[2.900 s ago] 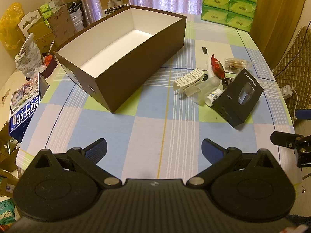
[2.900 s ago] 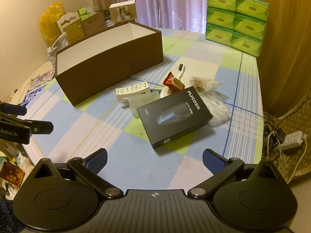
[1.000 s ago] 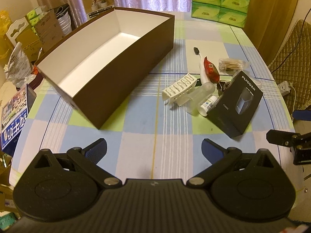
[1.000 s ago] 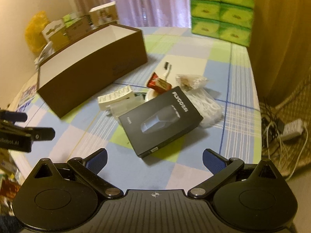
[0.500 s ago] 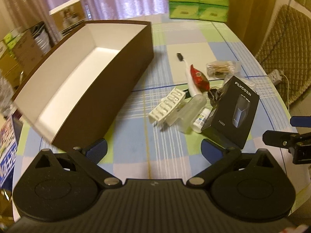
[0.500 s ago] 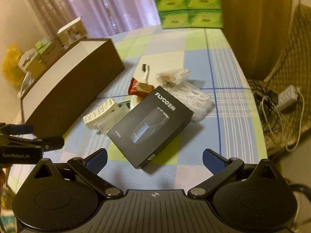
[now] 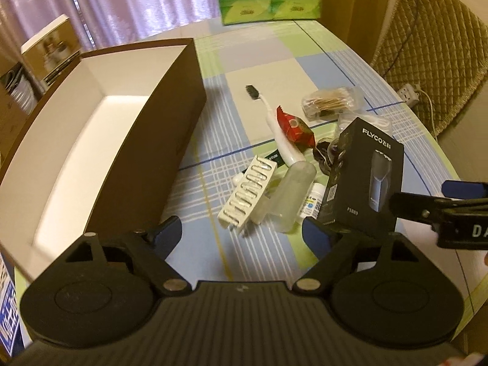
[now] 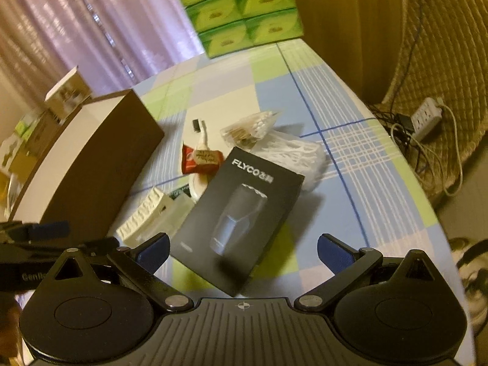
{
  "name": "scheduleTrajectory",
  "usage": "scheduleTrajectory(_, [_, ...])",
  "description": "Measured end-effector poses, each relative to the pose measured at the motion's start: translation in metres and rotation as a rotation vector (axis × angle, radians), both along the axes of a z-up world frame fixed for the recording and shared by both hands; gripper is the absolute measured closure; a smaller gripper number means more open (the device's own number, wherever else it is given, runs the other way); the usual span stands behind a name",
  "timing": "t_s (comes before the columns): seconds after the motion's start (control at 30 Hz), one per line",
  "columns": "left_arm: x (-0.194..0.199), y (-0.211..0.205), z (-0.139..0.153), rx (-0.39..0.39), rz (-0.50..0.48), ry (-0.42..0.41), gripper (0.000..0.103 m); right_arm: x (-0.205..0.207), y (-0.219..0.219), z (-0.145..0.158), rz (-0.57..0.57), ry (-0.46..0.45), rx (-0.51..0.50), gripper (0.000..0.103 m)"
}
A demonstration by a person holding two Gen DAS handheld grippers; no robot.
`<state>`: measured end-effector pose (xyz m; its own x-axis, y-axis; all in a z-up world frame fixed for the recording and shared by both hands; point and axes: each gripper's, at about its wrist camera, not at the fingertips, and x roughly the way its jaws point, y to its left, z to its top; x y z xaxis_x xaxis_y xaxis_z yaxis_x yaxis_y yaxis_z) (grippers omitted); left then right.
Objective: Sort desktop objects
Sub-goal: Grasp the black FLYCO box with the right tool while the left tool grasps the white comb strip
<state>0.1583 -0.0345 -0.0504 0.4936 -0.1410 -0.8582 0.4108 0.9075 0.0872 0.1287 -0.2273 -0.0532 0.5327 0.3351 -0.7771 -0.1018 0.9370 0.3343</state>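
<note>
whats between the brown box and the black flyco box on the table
In the left wrist view, between the brown box and the black FLYCO box lie a white ribbed clip, a clear tube and a small white bottle.

Left gripper (image 7: 242, 233) and right gripper (image 8: 242, 251) look alike — black ribbed housing, two round discs, silver pivot screws, blue-padded jaws. White lettering on the right gripper's side at three o'clock, possibly "DA" — cut off.
</note>
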Motion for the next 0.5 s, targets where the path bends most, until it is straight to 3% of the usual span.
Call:
scheduleTrajectory(0.27, [0.021,0.002,-0.008,0.009,-0.062,0.014,0.019,0.016,0.019,-0.015,-0.13,0.026,0.019,0.008])
scheduleTrajectory(0.5, [0.034,0.005,-0.016,0.01,-0.096,0.034,0.019,0.033,0.028,-0.032,-0.169,0.05,-0.018,0.015])
